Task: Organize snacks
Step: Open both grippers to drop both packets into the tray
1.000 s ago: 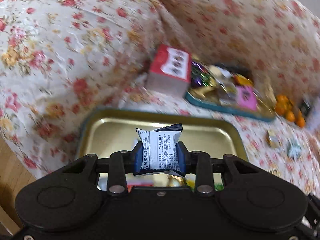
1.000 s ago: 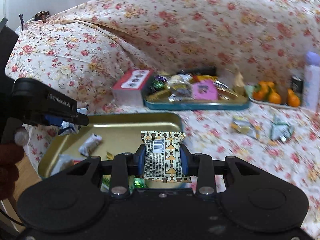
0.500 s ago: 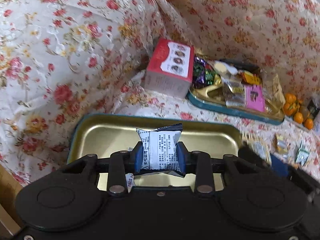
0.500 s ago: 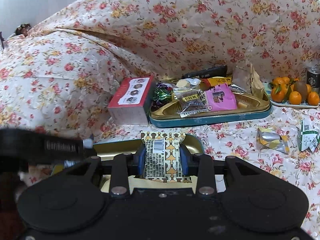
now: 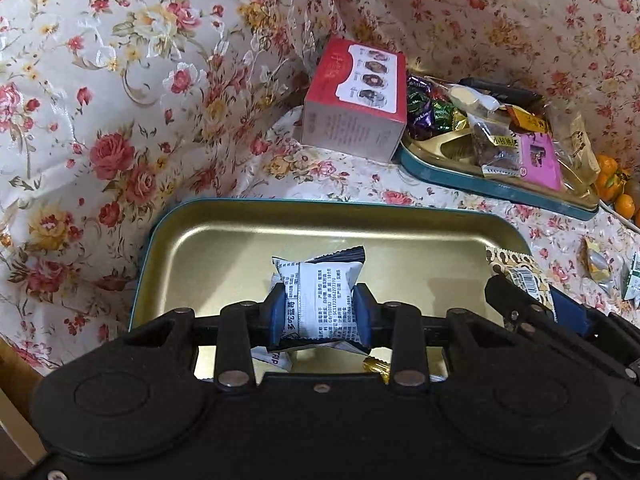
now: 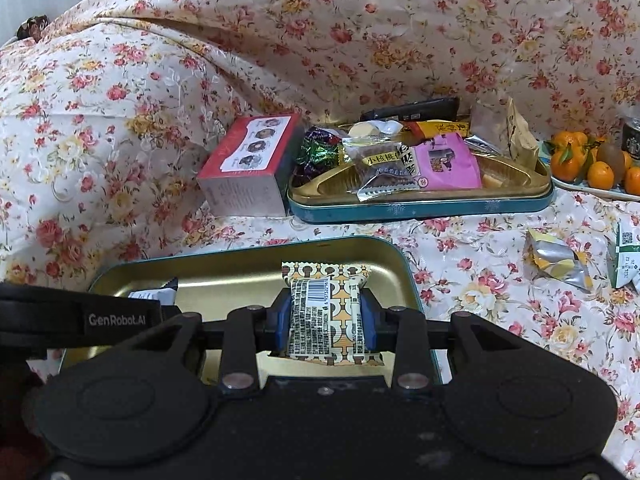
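My left gripper is shut on a white snack packet with black ends, held over the gold tin tray with a teal rim. A few wrapped sweets lie in the tray under the fingers. My right gripper is shut on a cream-and-orange patterned snack bar above the same tray. In the left wrist view the right gripper and its bar show over the tray's right edge. In the right wrist view the left gripper enters from the left.
A red-and-white box stands behind the tray. Beside it a second teal tin holds several wrapped snacks. Two loose packets lie on the floral cloth at right. Oranges sit on a plate at the far right.
Both grippers have come down and closer over the gold tray, each still holding its packet. The right gripper has moved left, and now shows at the left wrist view's right edge.
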